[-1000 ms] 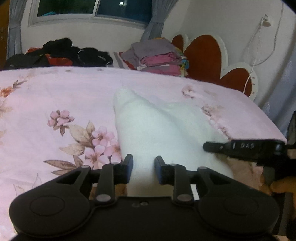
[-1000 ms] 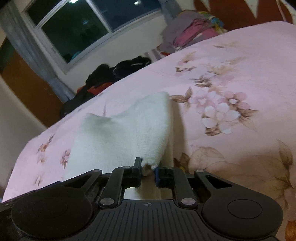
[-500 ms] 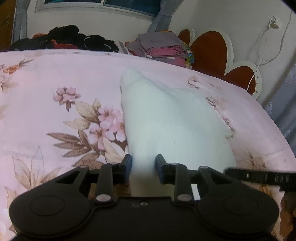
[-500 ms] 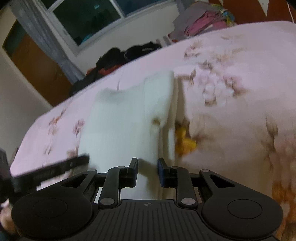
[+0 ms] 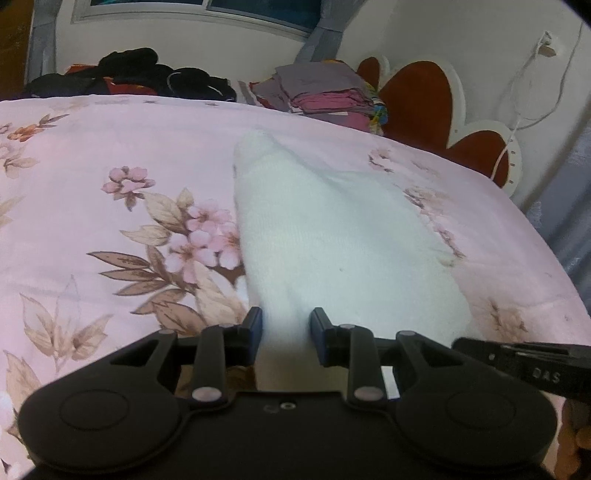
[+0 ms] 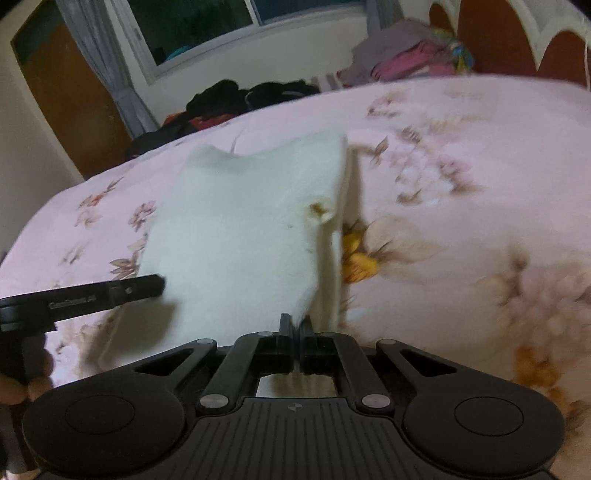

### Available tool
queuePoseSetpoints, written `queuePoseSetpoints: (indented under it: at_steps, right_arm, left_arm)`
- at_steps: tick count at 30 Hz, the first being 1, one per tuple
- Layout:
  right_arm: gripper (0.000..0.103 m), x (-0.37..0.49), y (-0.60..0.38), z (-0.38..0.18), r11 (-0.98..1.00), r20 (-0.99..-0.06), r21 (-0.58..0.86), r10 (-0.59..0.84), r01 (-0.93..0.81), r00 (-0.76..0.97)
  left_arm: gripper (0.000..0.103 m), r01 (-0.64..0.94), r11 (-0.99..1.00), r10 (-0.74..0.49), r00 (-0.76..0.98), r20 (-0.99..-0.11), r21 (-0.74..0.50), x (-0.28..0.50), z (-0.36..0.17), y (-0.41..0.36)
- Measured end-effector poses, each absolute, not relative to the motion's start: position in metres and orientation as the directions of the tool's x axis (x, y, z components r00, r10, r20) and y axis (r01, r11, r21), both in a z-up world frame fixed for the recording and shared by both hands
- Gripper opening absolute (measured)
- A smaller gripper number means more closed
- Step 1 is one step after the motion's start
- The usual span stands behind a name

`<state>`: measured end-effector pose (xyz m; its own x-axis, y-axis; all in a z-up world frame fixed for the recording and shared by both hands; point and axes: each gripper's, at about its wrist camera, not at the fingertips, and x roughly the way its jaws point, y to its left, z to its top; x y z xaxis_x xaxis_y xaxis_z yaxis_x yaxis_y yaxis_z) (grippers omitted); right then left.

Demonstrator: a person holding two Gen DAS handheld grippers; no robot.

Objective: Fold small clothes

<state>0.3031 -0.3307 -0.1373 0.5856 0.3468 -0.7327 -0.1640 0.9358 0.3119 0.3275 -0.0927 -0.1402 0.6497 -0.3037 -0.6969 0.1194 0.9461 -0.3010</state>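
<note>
A small white fleecy garment point(image 5: 332, 236) lies on the pink floral bedsheet point(image 5: 110, 155). My left gripper point(image 5: 286, 326) is open, its fingers astride the garment's near left edge. In the right wrist view the garment point(image 6: 240, 221) has its near right part raised off the sheet. My right gripper point(image 6: 295, 325) is shut on its near right corner. The left gripper's finger point(image 6: 85, 299) shows at the left of the right wrist view. The right gripper's finger point(image 5: 524, 363) shows at the lower right of the left wrist view.
A stack of folded clothes point(image 5: 325, 92) and a heap of dark clothes point(image 5: 147, 74) lie at the far edge of the bed. A red and white headboard point(image 5: 443, 107) stands at the far right. A window point(image 6: 221, 29) is in the far wall.
My right gripper opened half a second ago and has shut on the garment's near right corner. The left gripper stayed open at the near left edge, shifting a little.
</note>
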Motion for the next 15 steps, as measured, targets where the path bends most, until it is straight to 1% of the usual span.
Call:
queuePoseSetpoints:
  at_steps: [1,3,6,8,9,10,12,15]
  right_arm:
    - [0.001,0.304,-0.333,-0.139,0.936,-0.742,0.312,0.346,-0.161,0.575]
    - [0.001,0.306,-0.337,-0.152,0.92,-0.764,0.361,0.385,-0.152,0.517]
    - [0.001,0.306,-0.341,-0.151,0.92,-0.766,0.37,0.381,-0.129,0.518]
    - [0.003,0.305,-0.345,-0.147,0.929,-0.766,0.351,0.355,-0.114,0.535]
    - [0.009,0.305,-0.348,-0.143,0.93,-0.761,0.353,0.351,-0.107,0.546]
    - [0.017,0.305,-0.351,-0.138,0.931,-0.751,0.352,0.343,-0.098,0.564]
    - [0.02,0.306,-0.353,-0.126,0.935,-0.723,0.34,0.325,-0.095,0.609]
    - [0.02,0.316,-0.348,-0.106,0.941,-0.669,0.317,0.311,-0.119,0.675]
  left_arm:
    - [0.028,0.125,0.948,-0.301,0.651,-0.697,-0.292,0.326,-0.141,-0.096]
    - [0.029,0.128,0.958,-0.275,0.652,-0.706,-0.255,0.324,-0.146,-0.1]
    - [0.029,0.115,0.955,-0.282,0.641,-0.714,-0.274,0.325,-0.146,-0.096]
    - [0.028,0.123,0.956,-0.283,0.641,-0.714,-0.268,0.324,-0.139,-0.095]
    - [0.027,0.126,0.956,-0.281,0.645,-0.711,-0.264,0.322,-0.135,-0.094]
    - [0.027,0.127,0.956,-0.281,0.649,-0.707,-0.264,0.32,-0.132,-0.093]
    - [0.027,0.129,0.953,-0.288,0.667,-0.687,-0.275,0.317,-0.121,-0.089]
    - [0.027,0.144,0.954,-0.286,0.703,-0.651,-0.264,0.32,-0.106,-0.089]
